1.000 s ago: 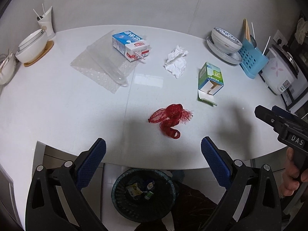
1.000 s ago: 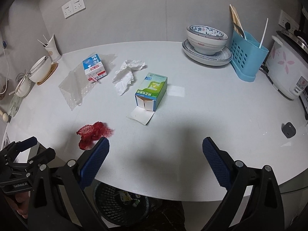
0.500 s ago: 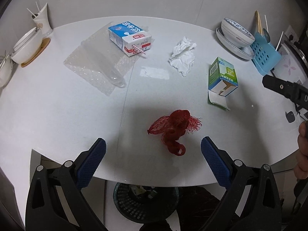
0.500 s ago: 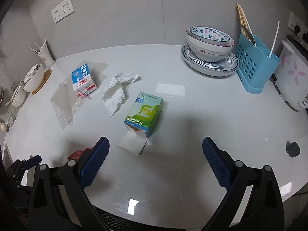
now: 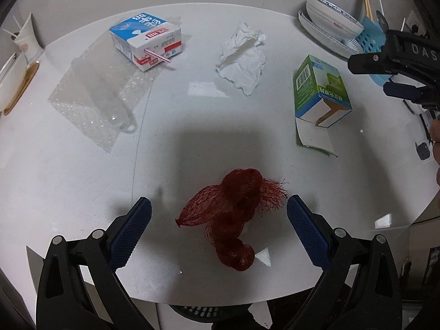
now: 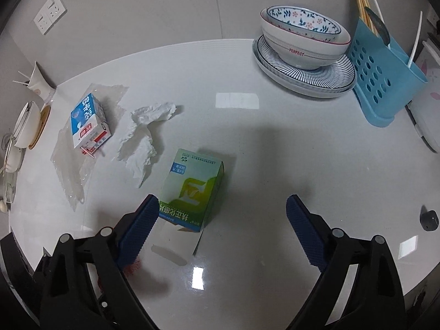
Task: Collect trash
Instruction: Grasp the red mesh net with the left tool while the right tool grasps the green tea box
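Red mesh net (image 5: 233,214) — between wide-open left hand-held gripper (image 5: 218,217) fingers, untouched.

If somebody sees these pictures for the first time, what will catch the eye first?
Probably the red mesh bag, crumpled near the table's front edge between the open fingers of the left gripper. Next the green box, lying flap-open before the open right gripper.

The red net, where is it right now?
In the left wrist view the red net lies on the table's near edge, between the open left gripper's fingers, nearer than the green box.
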`<state>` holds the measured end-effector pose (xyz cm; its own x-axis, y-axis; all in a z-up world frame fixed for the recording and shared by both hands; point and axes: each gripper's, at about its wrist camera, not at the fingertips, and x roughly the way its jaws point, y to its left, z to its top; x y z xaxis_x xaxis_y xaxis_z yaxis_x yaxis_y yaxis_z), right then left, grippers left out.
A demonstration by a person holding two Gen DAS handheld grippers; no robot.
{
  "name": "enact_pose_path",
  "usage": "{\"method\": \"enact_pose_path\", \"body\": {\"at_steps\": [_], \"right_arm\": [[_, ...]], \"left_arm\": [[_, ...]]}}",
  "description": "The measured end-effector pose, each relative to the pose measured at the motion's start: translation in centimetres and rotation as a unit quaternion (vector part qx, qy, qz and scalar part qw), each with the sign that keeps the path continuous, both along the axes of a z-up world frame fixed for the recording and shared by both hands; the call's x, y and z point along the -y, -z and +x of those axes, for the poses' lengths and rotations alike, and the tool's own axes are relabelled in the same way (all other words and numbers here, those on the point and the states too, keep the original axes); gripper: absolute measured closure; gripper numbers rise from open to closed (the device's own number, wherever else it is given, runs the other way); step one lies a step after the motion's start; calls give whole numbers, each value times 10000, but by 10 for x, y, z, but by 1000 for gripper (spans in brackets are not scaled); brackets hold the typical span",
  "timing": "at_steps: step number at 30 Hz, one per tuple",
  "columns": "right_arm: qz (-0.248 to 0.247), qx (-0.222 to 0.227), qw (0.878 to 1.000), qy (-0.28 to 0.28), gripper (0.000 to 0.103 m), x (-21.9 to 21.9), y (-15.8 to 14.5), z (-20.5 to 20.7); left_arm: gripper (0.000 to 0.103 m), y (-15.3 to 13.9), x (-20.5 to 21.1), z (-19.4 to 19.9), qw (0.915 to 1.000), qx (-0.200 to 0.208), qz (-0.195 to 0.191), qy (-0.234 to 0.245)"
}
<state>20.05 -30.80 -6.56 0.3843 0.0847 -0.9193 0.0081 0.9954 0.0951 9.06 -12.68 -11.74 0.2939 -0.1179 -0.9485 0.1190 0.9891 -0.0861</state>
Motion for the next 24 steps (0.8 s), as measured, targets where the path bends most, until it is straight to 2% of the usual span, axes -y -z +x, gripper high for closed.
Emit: {"method": "enact_pose_path", "body": {"at_steps": [4,9,14,16,20,24], "right_arm": [[101,-151,9998,43,16,-5,5,13],[150,-407,9989,171,18,-11,14,27],[186,-602,9975,311,22,-15,21,34],[142,-651,9973,300,24,-18,24,34],[98,-817,9961,319,31,-21,33,36],[174,-922,9951,326,39,-25,41,38]], "left_arm": [[8,5,0,5,10000,-43,-21,61],[18,10,5,10,9999,-78,42,137],[41,15,13,13,9995,-145,124,243],[45,17,15,12,9994,-107,207,237],[59,19,15,13,9994,-115,297,139],[79,21,8,18,9992,-160,353,-45]]}}
